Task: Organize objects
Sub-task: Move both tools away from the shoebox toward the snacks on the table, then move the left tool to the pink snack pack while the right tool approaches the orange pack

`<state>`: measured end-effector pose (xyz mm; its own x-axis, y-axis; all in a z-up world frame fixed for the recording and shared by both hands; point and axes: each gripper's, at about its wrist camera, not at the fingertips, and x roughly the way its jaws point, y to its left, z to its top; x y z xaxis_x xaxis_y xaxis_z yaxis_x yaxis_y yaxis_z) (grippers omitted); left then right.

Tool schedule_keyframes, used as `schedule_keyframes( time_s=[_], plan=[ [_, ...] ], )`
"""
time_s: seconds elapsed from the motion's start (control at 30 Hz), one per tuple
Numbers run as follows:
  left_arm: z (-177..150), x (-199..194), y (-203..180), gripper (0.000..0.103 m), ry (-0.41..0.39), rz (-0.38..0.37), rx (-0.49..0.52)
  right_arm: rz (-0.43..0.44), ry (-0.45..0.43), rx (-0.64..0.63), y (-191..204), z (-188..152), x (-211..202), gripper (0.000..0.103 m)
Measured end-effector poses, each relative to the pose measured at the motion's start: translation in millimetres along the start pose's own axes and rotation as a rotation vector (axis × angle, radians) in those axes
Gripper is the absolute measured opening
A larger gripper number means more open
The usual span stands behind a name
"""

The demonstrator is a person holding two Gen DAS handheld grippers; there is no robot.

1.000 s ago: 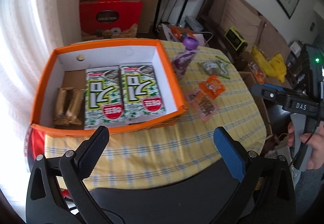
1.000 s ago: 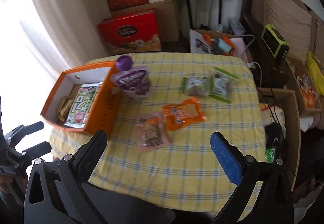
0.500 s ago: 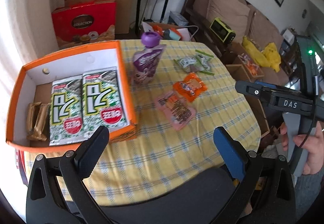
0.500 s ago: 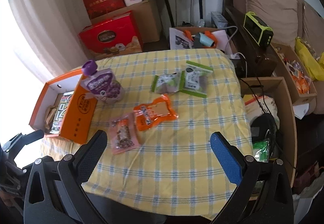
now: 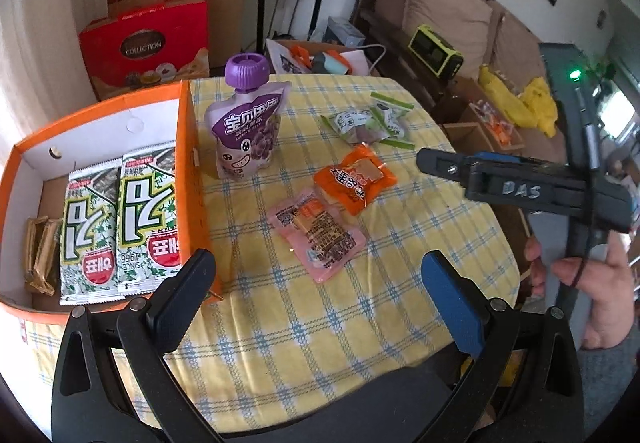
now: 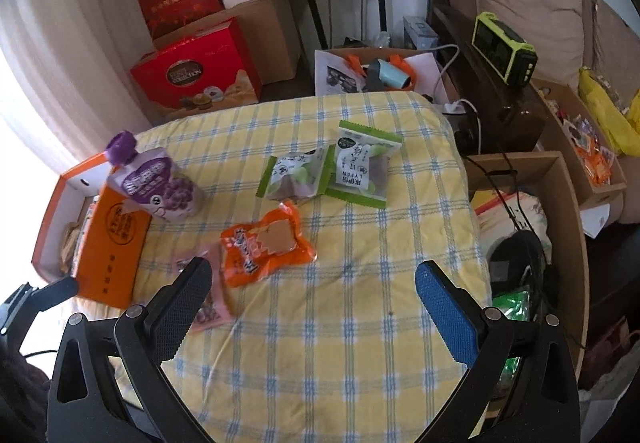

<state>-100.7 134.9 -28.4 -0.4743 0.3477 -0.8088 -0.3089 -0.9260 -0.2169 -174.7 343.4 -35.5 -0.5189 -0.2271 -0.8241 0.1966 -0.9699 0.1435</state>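
Observation:
An orange box (image 5: 188, 171) (image 6: 112, 243) on the table's left holds two green-white seaweed packs (image 5: 120, 223) and a gold-wrapped snack (image 5: 40, 251). A purple-capped pouch (image 5: 246, 131) (image 6: 160, 183) stands by the box wall. A pink packet (image 5: 318, 233) (image 6: 200, 307), an orange packet (image 5: 354, 181) (image 6: 264, 243) and two green-edged packets (image 5: 372, 121) (image 6: 332, 171) lie on the yellow checked cloth (image 6: 340, 343). My left gripper (image 5: 320, 299) is open and empty, near the pink packet. My right gripper (image 6: 312, 303) is open and empty, over the cloth by the orange packet.
Red gift boxes (image 6: 196, 75) and cardboard cartons stand on the floor behind the table. A sofa with a green device (image 6: 504, 55) is at the right. Open cartons (image 6: 528, 235) with bags sit beside the table's right edge.
Both grippers have moved right and closer to the table. The loose packets now sit nearer the middle of both views, and the box has shifted to the left edge.

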Motion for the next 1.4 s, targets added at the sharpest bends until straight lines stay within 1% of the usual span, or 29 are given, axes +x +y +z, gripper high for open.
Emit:
schedule_keyframes(
  time_s=[0.2, 0.27, 0.37, 0.5, 0.6, 0.77, 0.93, 1.0, 1.07, 1.1, 1.17, 1.2, 1.3, 1.4],
  plan=[
    [-2, -5, 3, 0.101, -0.012, -0.019, -0.004, 0.012, 0.032, -0.095, 15, 5, 27, 0.102],
    [-4, -8, 0, 0.097, -0.003, -0.047, 0.007, 0.015, 0.04, -0.125, 23, 7, 35, 0.102],
    [-6, -14, -6, 0.097, -0.008, -0.064, 0.026, 0.001, 0.052, -0.178, 34, 10, 46, 0.102],
    [-8, -20, -9, 0.097, -0.008, -0.093, 0.019, 0.005, 0.086, -0.22, 43, 12, 63, 0.102],
    [-9, -21, -11, 0.097, -0.001, -0.096, 0.029, -0.005, 0.111, -0.258, 51, 9, 75, 0.102],
    [-13, -19, -13, 0.097, 0.014, -0.099, 0.028, 0.011, 0.144, -0.283, 57, -1, 89, 0.102],
    [-15, -18, -13, 0.097, 0.022, -0.102, 0.027, 0.053, 0.14, -0.269, 49, -6, 90, 0.102],
    [-16, -17, -13, 0.097, 0.026, -0.103, 0.026, 0.063, 0.135, -0.287, 49, -9, 89, 0.102],
    [-16, -15, -14, 0.097, 0.031, -0.104, 0.024, 0.056, 0.131, -0.303, 50, -9, 88, 0.1],
    [-16, -14, -15, 0.097, 0.034, -0.104, 0.025, 0.051, 0.128, -0.311, 51, -10, 88, 0.096],
    [-17, -13, -16, 0.097, 0.036, -0.103, 0.027, 0.023, 0.111, -0.344, 56, -11, 87, 0.083],
    [-17, -13, -17, 0.097, 0.036, -0.101, 0.029, 0.014, 0.1, -0.357, 58, -11, 86, 0.08],
    [-19, -13, -19, 0.097, 0.039, -0.096, 0.036, 0.003, 0.094, -0.364, 59, -12, 83, 0.076],
    [-20, -13, -23, 0.097, 0.044, -0.098, 0.042, -0.005, 0.087, -0.346, 54, -14, 80, 0.076]
  ],
)
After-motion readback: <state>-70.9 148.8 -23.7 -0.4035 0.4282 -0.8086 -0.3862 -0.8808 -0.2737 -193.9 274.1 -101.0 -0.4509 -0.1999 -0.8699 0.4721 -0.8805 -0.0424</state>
